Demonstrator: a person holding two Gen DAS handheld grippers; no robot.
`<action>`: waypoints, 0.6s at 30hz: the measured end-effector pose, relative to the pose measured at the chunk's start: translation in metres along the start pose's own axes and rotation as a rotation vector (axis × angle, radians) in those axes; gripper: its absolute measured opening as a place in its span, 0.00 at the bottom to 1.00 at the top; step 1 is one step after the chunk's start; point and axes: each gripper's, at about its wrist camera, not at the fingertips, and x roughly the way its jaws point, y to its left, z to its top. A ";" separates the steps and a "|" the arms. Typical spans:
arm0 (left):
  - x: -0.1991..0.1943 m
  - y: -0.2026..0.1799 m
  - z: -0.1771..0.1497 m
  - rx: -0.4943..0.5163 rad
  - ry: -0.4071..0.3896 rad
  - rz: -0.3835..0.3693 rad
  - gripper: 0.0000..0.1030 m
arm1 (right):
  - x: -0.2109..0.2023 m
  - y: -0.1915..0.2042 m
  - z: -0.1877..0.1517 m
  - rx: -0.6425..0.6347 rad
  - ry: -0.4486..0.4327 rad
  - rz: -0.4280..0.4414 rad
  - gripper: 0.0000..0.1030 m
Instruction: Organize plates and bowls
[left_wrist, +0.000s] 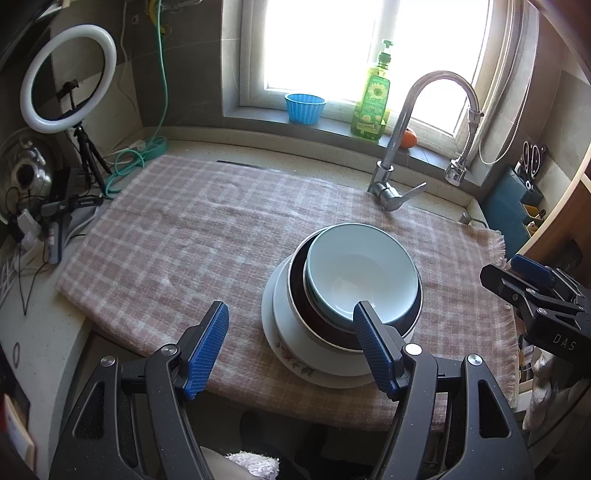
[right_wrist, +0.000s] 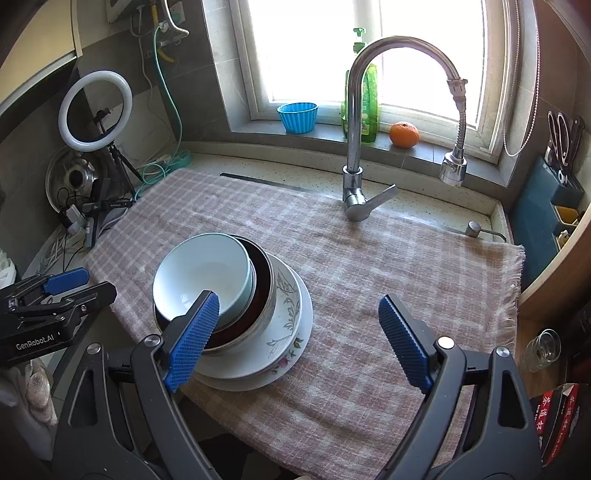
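Observation:
A stack of dishes stands on the pink checked cloth (left_wrist: 184, 240) near its front edge. A pale blue bowl (left_wrist: 362, 269) sits on top, inside a dark bowl (left_wrist: 325, 328), on a floral plate (left_wrist: 295, 360) and a white plate. In the right wrist view the blue bowl (right_wrist: 207, 273), dark bowl (right_wrist: 264, 291) and floral plate (right_wrist: 288, 317) lie front left. My left gripper (left_wrist: 291, 343) is open and empty, just short of the stack's near left side. My right gripper (right_wrist: 299, 339) is open and empty, to the stack's right.
A chrome tap (right_wrist: 354, 147) rises at the back. On the sill stand a blue cup (right_wrist: 297, 116), a green soap bottle (left_wrist: 371, 103) and an orange (right_wrist: 404, 134). A ring light (left_wrist: 66, 79) and cables sit left. A glass (right_wrist: 543, 349) stands at the right.

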 end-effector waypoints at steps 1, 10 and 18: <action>0.000 0.000 0.000 -0.001 0.000 0.001 0.68 | 0.000 0.000 0.000 0.000 -0.001 0.000 0.88; 0.002 0.000 0.002 0.000 0.001 0.000 0.68 | 0.001 0.000 0.001 0.007 0.000 -0.002 0.88; 0.004 -0.001 0.003 0.003 0.001 0.000 0.68 | 0.002 0.002 0.001 0.008 -0.002 -0.006 0.88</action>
